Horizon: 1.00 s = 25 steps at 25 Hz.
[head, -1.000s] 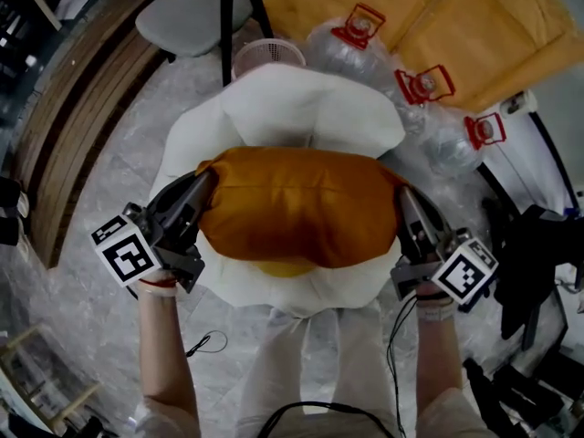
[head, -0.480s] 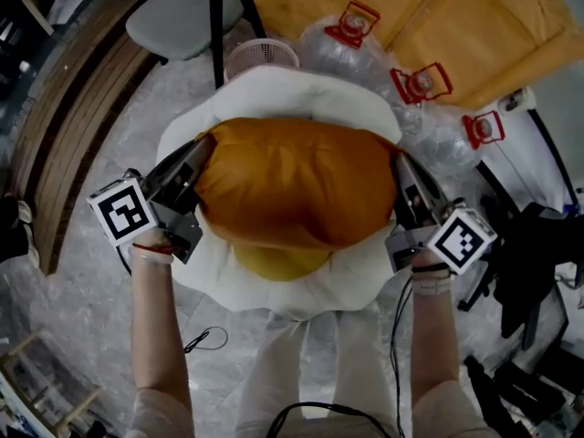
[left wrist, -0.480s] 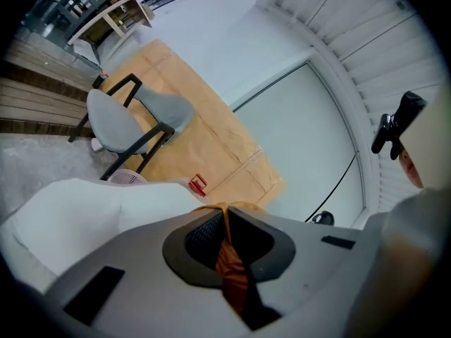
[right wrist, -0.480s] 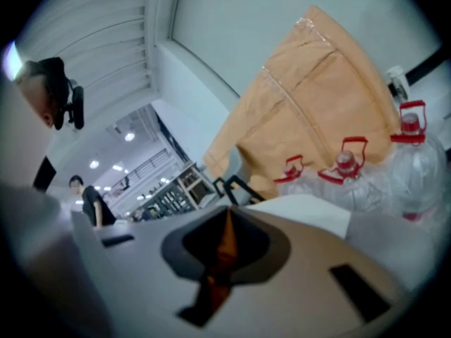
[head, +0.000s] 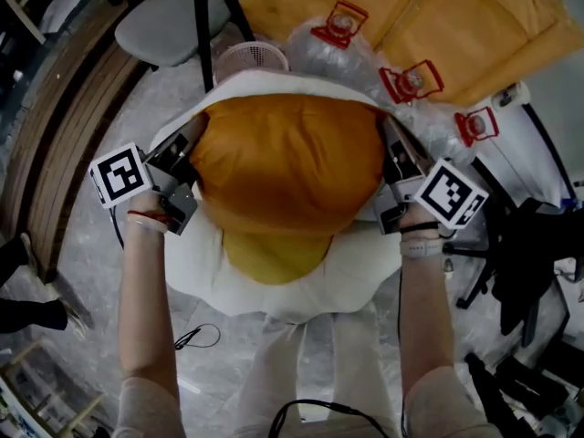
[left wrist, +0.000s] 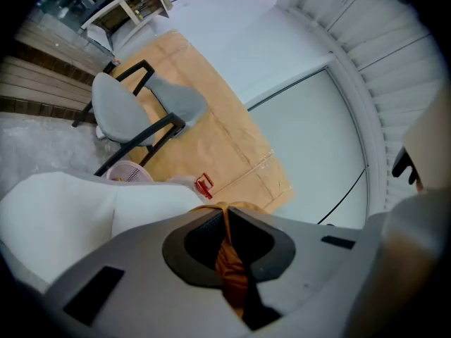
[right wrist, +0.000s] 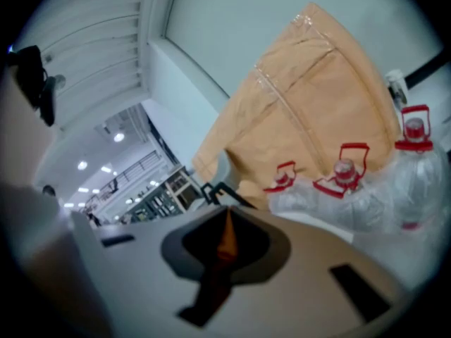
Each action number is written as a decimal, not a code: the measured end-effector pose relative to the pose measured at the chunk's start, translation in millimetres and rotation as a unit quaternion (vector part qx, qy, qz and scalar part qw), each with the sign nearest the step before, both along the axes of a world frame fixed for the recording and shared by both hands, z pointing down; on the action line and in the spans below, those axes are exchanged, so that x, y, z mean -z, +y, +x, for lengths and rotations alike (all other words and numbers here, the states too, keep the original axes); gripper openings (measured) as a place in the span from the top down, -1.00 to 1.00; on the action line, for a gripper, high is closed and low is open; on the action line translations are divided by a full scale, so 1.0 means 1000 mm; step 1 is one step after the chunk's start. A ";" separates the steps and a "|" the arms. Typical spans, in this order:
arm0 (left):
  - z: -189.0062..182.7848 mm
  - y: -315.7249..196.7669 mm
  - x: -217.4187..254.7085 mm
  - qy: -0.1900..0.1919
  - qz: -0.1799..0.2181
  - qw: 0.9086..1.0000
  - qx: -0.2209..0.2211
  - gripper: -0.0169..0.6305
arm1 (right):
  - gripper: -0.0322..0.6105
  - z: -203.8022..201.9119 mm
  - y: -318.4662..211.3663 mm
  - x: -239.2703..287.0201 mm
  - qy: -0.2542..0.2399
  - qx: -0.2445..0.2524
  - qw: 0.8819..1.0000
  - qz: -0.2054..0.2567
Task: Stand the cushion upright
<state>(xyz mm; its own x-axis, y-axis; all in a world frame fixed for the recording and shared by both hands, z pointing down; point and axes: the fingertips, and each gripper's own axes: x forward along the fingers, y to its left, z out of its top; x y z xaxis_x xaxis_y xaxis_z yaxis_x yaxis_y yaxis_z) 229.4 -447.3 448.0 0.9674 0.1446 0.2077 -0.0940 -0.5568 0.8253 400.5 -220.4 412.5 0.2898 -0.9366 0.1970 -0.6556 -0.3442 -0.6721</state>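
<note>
Pale marbled floor [head: 91, 281], with a big white pad [head: 274, 295] lying on it. A grey chair [head: 169, 21], a pink basket [head: 251, 59], red-handled water bottles [head: 411, 85] and a tan sheet [head: 456, 16] sit beyond it. Change noted over the last second: both grippers have travelled away from us toward the chair side and taken the orange cushion [head: 287, 167] with them. Its broad orange face now fills more of the head view, and a yellow panel [head: 274, 255] shows wider under its near edge. We read this as the cushion tipping up off the pad, so the standing-up is under way but not finished. It looks carried rather than resting on an edge. The left gripper [head: 189, 146] holds the cushion's left side edge, its fingers all but closed with a fold of orange fabric [left wrist: 229, 259] pinched between them. The right gripper [head: 391, 149] mirrors it on the right side edge, also nearly closed on a thin orange fold [right wrist: 224, 241]. The cushion body spans between the two grippers above the white pad. We cannot tell whether its far edge touches the pad.
</note>
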 end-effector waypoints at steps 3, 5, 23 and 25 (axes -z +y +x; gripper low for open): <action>0.007 -0.008 -0.013 -0.017 -0.024 0.999 0.019 0.83 | 0.82 0.016 0.002 -0.019 -0.026 -0.026 0.999 -0.015; 0.010 -0.010 -0.012 -0.015 -0.024 0.999 0.023 0.83 | 0.82 0.021 0.004 -0.024 -0.028 -0.039 0.999 -0.025; -0.011 -0.016 0.003 -0.049 0.066 0.996 0.021 0.58 | 0.82 0.034 -0.005 -0.039 -0.023 -0.021 0.997 -0.068; -0.018 -0.025 0.012 -0.037 0.095 0.993 0.057 0.44 | 0.82 0.036 -0.004 -0.039 -0.025 -0.023 0.997 -0.067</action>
